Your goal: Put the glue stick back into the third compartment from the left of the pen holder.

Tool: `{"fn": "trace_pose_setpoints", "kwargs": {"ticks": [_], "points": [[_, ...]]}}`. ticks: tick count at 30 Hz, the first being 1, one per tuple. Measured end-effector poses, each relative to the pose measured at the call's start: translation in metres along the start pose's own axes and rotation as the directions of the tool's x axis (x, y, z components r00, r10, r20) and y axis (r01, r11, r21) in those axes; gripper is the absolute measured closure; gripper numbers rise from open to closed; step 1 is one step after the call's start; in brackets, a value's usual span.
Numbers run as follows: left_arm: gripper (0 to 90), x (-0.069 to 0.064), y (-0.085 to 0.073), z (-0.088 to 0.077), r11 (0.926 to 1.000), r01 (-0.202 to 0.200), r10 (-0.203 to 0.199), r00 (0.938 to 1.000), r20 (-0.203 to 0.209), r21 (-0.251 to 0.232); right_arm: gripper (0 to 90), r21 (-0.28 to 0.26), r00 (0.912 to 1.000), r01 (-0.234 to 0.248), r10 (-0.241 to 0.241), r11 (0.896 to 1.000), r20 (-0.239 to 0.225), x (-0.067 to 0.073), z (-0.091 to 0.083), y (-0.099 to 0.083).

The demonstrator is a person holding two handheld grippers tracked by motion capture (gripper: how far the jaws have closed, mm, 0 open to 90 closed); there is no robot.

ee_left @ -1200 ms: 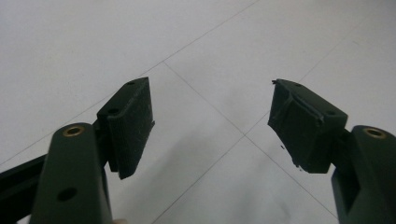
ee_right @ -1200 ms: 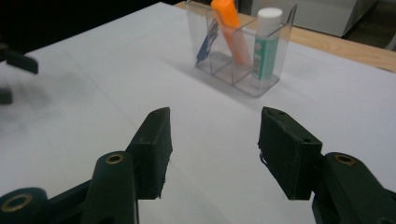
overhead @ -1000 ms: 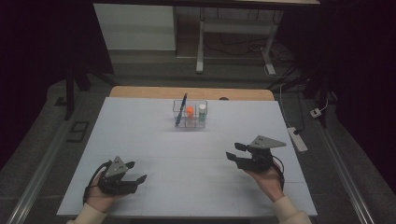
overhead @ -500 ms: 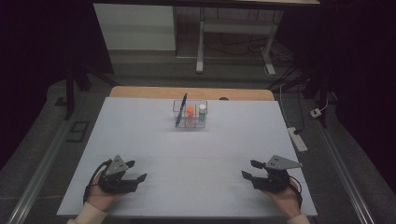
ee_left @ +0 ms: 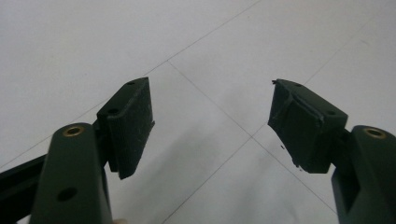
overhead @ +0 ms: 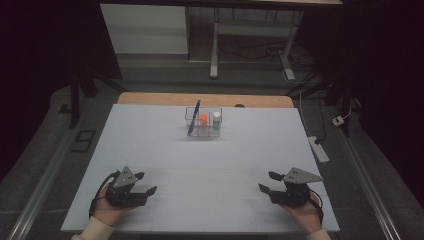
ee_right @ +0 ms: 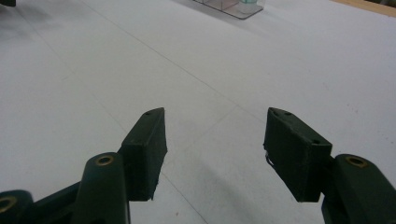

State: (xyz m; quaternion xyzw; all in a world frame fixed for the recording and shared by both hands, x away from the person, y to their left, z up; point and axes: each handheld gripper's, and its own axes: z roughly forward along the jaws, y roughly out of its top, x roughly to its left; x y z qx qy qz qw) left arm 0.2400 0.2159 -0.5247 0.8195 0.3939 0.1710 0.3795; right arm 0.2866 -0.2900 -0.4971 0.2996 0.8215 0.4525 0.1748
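Surface: white sheet (overhead: 210,165) over a wooden table, whose bare edge (overhead: 150,98) shows along the far side.

Clear organizer (overhead: 203,123): stands near the middle of the surface's far edge, well apart from both grippers. Its front corner also shows at the top of the right gripper view (ee_right: 229,7).

Blue pen (overhead: 194,117): stands tilted in the organizer's left compartment, tip down, top leaning toward the far edge.

Orange piece (overhead: 203,119): sits in the middle compartment; too small to say what it is.

White-capped bottle (overhead: 216,120): upright in the right compartment, greenish below the cap.

Left gripper (overhead: 142,183): rests by the near-left corner of the surface, jaws standing apart with nothing between them. The left gripper view shows bare white sheet between the pads (ee_left: 133,121).

Right gripper (overhead: 267,181): rests by the near-right corner, jaws just opening, nothing between them. The right gripper view shows the sheet between the pads (ee_right: 149,144).

Progress: judged as either not begun or fully finished. All three items sit in the organizer, nothing lies loose on the surface, and both grippers are parked empty at the near edge.

Left to do: if the items are to come out, every pick is outstanding. If they were to go in, nothing visible is left.
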Motion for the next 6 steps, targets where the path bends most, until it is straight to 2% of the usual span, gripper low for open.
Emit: {"fn": "trace_pose_setpoints", "kwargs": {"ticks": [6], "points": [[30.0, 0.0008, -0.0004, -0.0003, 1.0000, 0.001, -0.001, 1.0000, 0.001, -0.001, 36.7, -0.006, 1.0000, -0.005, 0.005, 1.000, 0.004, -0.0015, -0.0018, -0.0008]]}}
